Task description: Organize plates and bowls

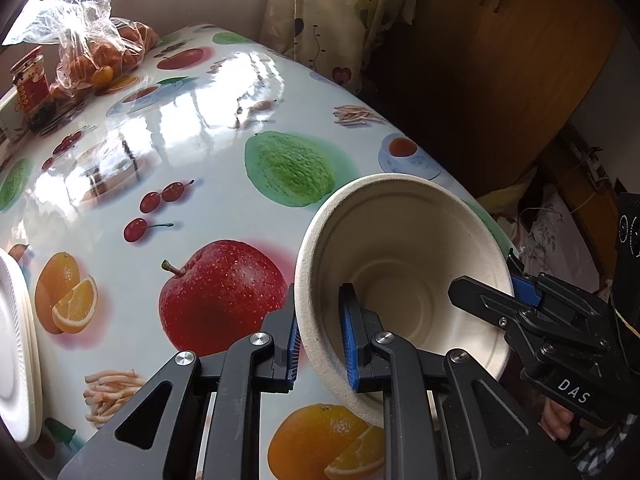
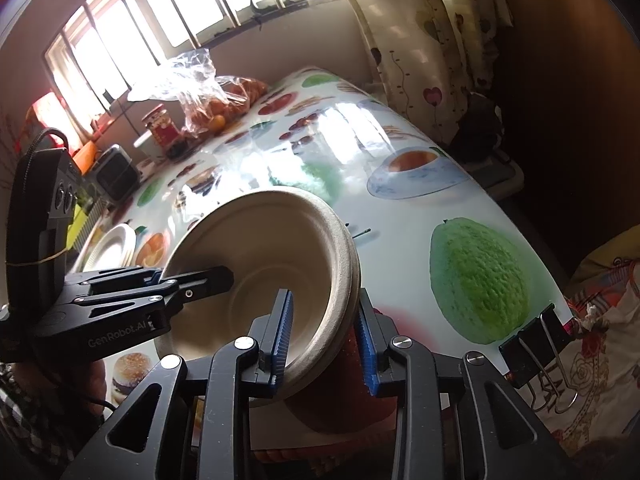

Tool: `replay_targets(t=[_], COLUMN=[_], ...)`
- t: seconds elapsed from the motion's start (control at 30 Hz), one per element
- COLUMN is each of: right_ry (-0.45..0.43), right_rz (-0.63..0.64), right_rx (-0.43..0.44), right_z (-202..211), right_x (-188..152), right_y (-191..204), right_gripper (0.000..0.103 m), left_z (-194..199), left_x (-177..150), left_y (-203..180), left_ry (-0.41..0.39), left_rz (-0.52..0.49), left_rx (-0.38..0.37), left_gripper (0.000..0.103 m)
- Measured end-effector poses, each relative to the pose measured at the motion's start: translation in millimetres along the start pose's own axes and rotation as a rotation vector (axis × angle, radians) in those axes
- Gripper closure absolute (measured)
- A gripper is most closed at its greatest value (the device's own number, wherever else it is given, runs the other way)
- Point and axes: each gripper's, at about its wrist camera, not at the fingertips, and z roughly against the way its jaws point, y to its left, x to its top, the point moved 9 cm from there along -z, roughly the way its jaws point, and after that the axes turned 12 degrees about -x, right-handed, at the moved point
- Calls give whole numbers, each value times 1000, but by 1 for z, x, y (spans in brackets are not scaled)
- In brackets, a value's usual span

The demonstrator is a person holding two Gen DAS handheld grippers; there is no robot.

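A beige paper bowl (image 1: 404,256) is held tilted above the fruit-print table, its mouth toward the cameras. My left gripper (image 1: 320,344) straddles the bowl's left rim, one blue pad inside and one outside, closed on it. My right gripper (image 2: 326,338) straddles the opposite rim (image 2: 340,280) the same way; it also shows in the left wrist view (image 1: 500,300). In the right wrist view the rim looks doubled, like nested bowls. A stack of white paper plates (image 1: 16,344) lies at the table's left edge and also shows in the right wrist view (image 2: 114,246).
A plastic bag of oranges (image 1: 100,52) and a red-labelled jar (image 1: 30,76) stand at the far end of the table (image 1: 192,152). Binder clips (image 2: 536,344) grip the tablecloth at the right edge. A curtain (image 1: 332,12) and a wooden door (image 1: 500,60) lie beyond.
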Motion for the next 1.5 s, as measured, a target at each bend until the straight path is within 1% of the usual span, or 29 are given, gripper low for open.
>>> replay_targets(t=[0.37, 0.7, 1.5], right_ry=[-4, -23, -35], right_rz=[7, 38, 93], right_rx=[-10, -2, 26], right_z=[3, 7, 4], right_x=[4, 13, 27], right_y=[4, 20, 52], right_gripper=[76, 76, 76], left_z=[6, 22, 45], left_x=[2, 4, 3], left_y=[2, 11, 31], left_ry=[-15, -53, -95], left_rz=[10, 34, 78], left_rx=[1, 8, 39], left_gripper=[84, 84, 84])
